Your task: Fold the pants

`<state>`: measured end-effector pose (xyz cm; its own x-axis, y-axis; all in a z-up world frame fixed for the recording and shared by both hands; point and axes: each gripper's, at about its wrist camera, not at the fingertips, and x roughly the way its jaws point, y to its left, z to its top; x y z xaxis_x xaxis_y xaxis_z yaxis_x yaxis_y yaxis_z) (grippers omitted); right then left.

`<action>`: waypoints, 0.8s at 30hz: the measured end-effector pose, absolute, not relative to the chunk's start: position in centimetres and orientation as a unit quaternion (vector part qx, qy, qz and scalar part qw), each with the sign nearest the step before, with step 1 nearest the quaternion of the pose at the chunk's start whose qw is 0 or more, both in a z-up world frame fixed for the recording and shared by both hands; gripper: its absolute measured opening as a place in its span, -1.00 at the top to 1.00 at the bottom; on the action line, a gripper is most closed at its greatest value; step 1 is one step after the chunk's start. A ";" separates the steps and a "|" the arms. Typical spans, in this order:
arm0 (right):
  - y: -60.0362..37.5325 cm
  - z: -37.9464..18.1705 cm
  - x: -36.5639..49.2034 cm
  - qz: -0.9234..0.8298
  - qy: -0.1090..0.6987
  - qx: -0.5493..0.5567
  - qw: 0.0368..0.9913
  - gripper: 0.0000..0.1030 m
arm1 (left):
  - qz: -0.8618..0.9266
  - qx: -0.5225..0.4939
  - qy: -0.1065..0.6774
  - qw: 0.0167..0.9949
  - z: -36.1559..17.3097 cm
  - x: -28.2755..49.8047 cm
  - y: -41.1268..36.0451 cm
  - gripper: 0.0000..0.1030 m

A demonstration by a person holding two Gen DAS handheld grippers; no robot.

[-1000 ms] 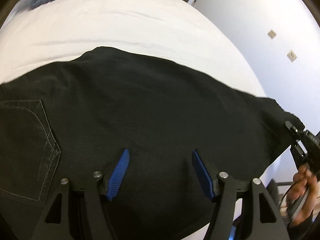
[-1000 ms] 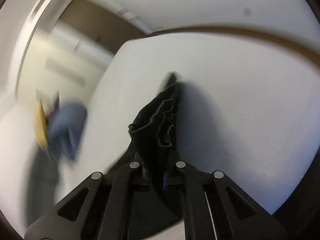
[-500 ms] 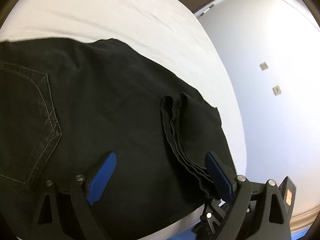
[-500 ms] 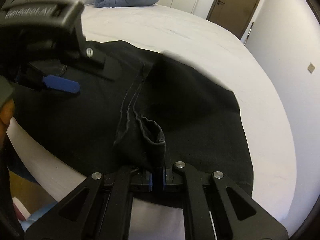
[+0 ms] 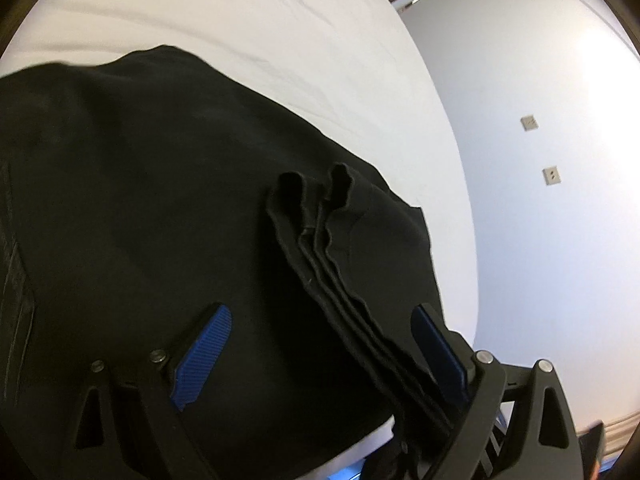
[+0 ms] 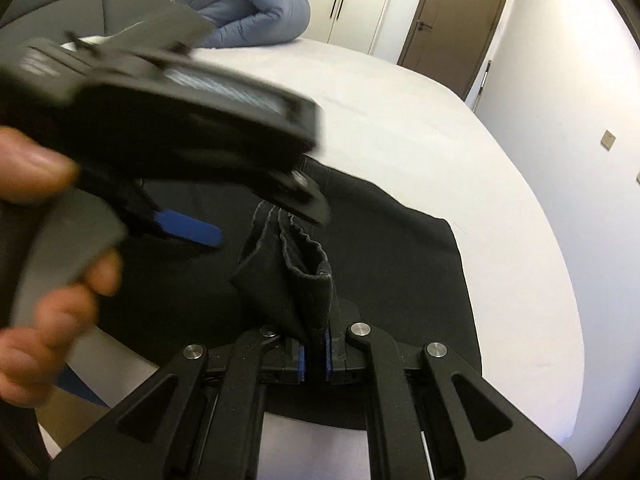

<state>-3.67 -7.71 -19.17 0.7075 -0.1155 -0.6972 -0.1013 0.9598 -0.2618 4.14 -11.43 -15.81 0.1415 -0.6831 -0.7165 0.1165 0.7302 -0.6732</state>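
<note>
Black pants [image 5: 160,208] lie spread on the white bed [image 5: 248,20]. Their stacked leg hems [image 5: 320,216] are folded back over the body of the pants. My right gripper [image 6: 314,354] is shut on the hems' [image 6: 296,276] lower end and holds them a little raised. In the left wrist view my left gripper [image 5: 320,354] stands wide open just above the cloth. The hem stack runs between its blue pads [image 5: 204,356] without touching either. In the right wrist view the left gripper [image 6: 266,222] is blurred, held in a hand [image 6: 36,168], its fingers straddling the top of the hems.
A rolled blue duvet [image 6: 256,12] lies at the bed's far end, with a brown door [image 6: 452,20] behind it. A white wall with two sockets [image 5: 529,122] runs close along the bed's right side. Bare sheet [image 6: 420,132] stretches beyond the pants.
The right gripper swung the hems across and laid them over the pants. The left gripper opened wider, turned, and now straddles the hem stack.
</note>
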 end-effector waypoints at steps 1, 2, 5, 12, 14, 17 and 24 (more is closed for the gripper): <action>-7.3 -19.1 -3.7 -0.001 0.382 -0.143 0.913 0.90 | -0.284 -0.237 0.591 0.717 -15.9 4.3 -11.8 -0.77; -7.5 -19.3 -3.4 0.002 0.382 -0.143 0.913 0.90 | -0.290 -0.238 0.590 0.715 -15.9 4.8 -12.0 -0.68; -6.7 -19.3 -3.8 0.013 0.383 -0.149 0.912 0.90 | -0.310 -0.230 0.604 0.698 -16.1 5.8 -12.4 0.48; -4.5 -19.4 -3.3 0.053 0.381 -0.159 0.909 0.89 | -0.326 -0.133 0.604 0.715 -14.5 7.4 -11.1 0.84; -2.8 -18.7 -2.5 0.071 0.380 -0.165 0.908 0.89 | -0.327 -0.110 0.604 0.718 -14.1 7.9 -10.1 0.84; -0.8 -19.0 -2.0 0.096 0.383 -0.167 0.903 0.89 | -0.321 -0.070 0.607 0.724 -14.2 8.2 -7.6 0.84; 2.3 -21.3 -1.1 0.135 0.412 -0.157 0.887 0.89 | -0.303 -0.055 0.616 0.725 -15.4 8.2 -3.7 0.81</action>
